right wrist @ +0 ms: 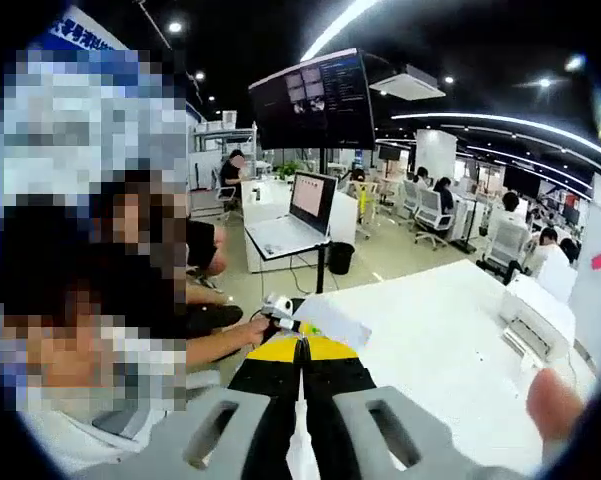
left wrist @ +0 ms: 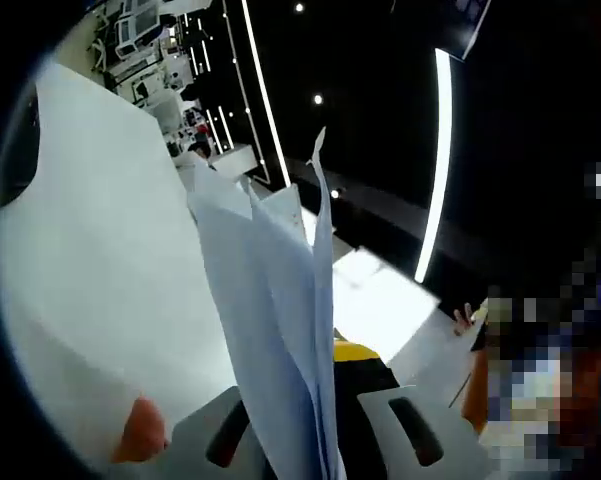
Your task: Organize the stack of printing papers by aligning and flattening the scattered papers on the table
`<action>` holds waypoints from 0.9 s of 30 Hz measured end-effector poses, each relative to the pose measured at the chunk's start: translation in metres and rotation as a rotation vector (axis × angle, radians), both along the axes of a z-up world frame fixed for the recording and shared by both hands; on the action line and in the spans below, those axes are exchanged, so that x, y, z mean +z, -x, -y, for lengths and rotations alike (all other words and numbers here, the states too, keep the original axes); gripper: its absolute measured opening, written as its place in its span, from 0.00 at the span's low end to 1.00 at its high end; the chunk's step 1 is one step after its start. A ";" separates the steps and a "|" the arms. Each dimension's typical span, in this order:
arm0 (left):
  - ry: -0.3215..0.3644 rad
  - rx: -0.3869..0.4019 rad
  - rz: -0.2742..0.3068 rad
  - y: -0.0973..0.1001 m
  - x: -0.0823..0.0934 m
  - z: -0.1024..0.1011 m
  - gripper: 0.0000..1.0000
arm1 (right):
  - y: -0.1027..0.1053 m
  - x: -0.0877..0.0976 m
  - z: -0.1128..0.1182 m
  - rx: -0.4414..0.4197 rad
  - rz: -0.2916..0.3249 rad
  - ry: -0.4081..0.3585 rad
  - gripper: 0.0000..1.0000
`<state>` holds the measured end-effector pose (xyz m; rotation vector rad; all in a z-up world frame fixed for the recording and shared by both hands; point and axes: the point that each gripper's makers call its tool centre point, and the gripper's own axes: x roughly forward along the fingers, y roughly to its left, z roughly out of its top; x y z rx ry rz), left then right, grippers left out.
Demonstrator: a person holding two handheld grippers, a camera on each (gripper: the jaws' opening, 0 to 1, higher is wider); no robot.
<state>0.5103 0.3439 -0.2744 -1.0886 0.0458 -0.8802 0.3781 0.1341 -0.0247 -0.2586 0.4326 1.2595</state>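
Papers (left wrist: 280, 300) stand on edge between my left gripper (left wrist: 325, 420)'s clenched jaws, long axis rising along them toward the ceiling lights, while my right gripper (right wrist: 300, 400) pinches a thin sheet edge above the white table (right wrist: 430, 350).

Each gripper has two pale grey jaws with dark oblong cut-outs, black inner faces and a yellow cap at the tips: left gripper (left wrist: 325, 400), right gripper (right wrist: 301, 375). A blurred fingertip (right wrist: 552, 402), probably the person's, edges the right gripper view.
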 end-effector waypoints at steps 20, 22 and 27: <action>0.010 -0.004 -0.005 0.002 0.000 0.001 0.06 | -0.174 -0.142 -0.101 0.018 -0.154 0.255 0.00; 0.008 -0.005 -0.007 0.002 -0.001 0.002 0.06 | -0.180 -0.155 -0.106 0.031 -0.168 0.277 0.00; 0.003 -0.013 -0.008 0.003 -0.001 0.004 0.06 | -0.180 -0.171 -0.109 0.060 -0.175 0.303 0.00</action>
